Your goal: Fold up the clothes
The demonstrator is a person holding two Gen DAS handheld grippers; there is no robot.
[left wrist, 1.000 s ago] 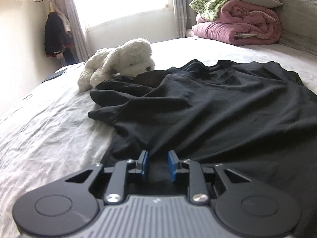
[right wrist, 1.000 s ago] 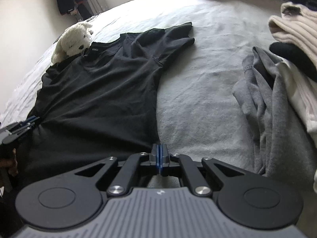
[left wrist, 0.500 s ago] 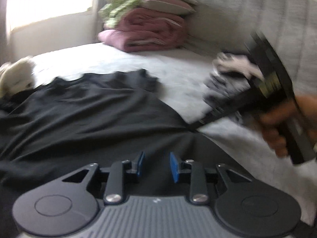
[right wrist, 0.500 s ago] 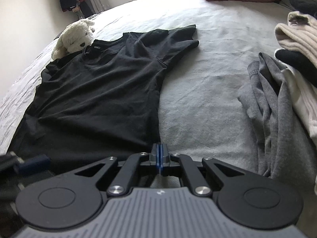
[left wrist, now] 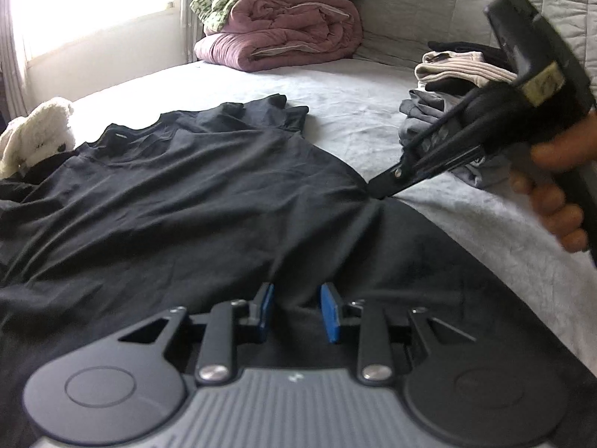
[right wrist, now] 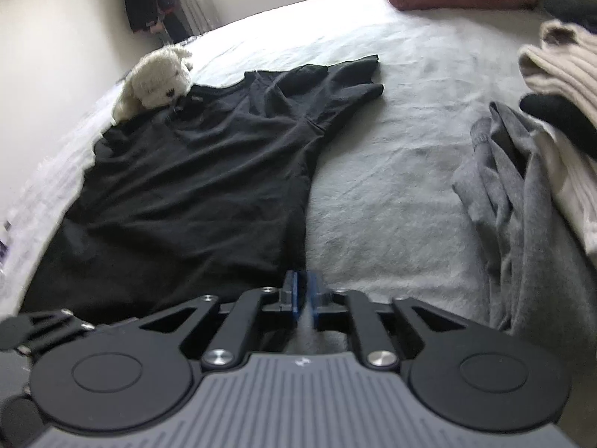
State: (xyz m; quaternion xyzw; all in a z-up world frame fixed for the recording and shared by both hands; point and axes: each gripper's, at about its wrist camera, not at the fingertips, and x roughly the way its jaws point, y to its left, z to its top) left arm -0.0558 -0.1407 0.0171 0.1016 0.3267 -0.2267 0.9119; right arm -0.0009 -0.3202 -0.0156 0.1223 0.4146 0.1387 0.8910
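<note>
Pale grey bedding [right wrist: 391, 171] fills both my views, with the black T-shirt [left wrist: 179, 201] spread flat across it, collar toward a white plush dog [right wrist: 156, 78]. My left gripper [left wrist: 296, 311] hovers over the shirt's lower part, jaws parted and holding nothing. My right gripper [right wrist: 304, 298] sits at the shirt's side edge, jaws slightly apart; I can't tell whether cloth is between them. Folded clothes [right wrist: 537, 171] lie just right.

Right tongs [right wrist: 305, 296] now slightly parted, no longer clamped on shirt [right wrist: 194, 171] hem.
</note>
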